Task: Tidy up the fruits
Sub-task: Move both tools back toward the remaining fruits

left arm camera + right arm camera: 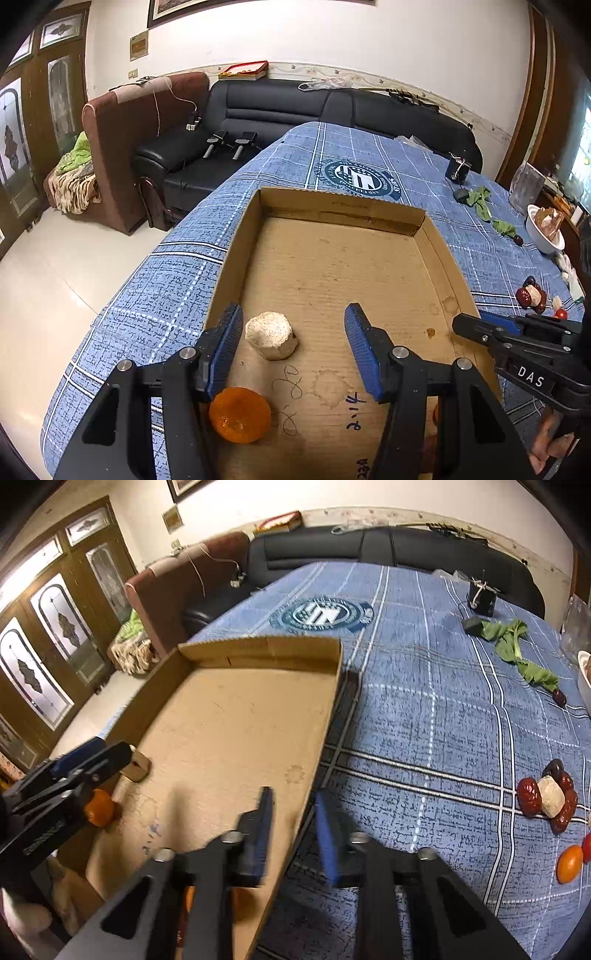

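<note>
A shallow cardboard tray [236,254] lies on the blue checked table. In the left wrist view a pale beige chunk [271,335] and an orange mandarin [240,414] lie in the tray. My left gripper [293,334] is open and empty above them, the chunk by its left finger. My right gripper [293,825] is open and empty, straddling the tray's right wall [325,716]. It also shows in the left wrist view [517,343]. Red dates around a pale chunk [550,797] and small orange and red fruits [569,863] lie on the cloth at right.
Green leaves [517,646] and a small black box [482,598] lie at the table's far right. A white bowl [543,229] stands near the right edge. A black sofa [280,107] and a brown armchair [125,129] stand beyond the table.
</note>
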`<state>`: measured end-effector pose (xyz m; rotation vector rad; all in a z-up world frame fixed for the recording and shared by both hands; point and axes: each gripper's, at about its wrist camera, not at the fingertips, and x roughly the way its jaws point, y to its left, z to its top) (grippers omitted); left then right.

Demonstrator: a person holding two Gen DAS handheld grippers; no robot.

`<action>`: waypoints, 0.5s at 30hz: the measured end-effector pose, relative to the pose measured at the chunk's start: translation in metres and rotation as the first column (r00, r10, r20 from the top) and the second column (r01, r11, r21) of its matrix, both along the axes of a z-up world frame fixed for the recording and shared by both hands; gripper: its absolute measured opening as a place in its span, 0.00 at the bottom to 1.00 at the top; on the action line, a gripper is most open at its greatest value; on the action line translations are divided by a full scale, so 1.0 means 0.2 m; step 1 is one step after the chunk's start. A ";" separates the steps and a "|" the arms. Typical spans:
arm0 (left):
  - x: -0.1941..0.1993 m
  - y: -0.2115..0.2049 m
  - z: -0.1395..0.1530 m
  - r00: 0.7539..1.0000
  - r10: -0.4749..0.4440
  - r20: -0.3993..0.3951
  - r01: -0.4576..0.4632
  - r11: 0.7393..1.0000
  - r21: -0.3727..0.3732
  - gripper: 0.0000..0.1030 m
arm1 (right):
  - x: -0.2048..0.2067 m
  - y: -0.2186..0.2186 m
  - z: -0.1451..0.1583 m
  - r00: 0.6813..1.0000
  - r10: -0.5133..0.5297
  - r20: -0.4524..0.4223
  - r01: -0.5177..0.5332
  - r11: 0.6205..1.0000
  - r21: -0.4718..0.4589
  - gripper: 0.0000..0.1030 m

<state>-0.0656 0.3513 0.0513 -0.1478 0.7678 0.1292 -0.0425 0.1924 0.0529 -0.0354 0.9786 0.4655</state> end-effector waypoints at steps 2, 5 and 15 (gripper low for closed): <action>-0.01 0.00 0.00 1.000 -0.004 0.003 0.004 1.000 0.005 0.55 | -0.01 -0.01 -0.02 1.000 -0.005 -0.004 0.005 1.000 -0.009 0.20; 0.00 -0.01 0.00 1.000 -0.002 0.003 0.002 1.000 0.003 0.55 | -0.06 -0.05 -0.01 1.000 -0.027 -0.006 0.026 0.999 -0.030 0.20; -0.15 -0.17 0.15 0.996 0.058 0.067 -0.064 0.994 0.087 0.62 | -0.22 -0.23 0.16 0.996 -0.050 0.080 0.043 0.995 0.087 0.21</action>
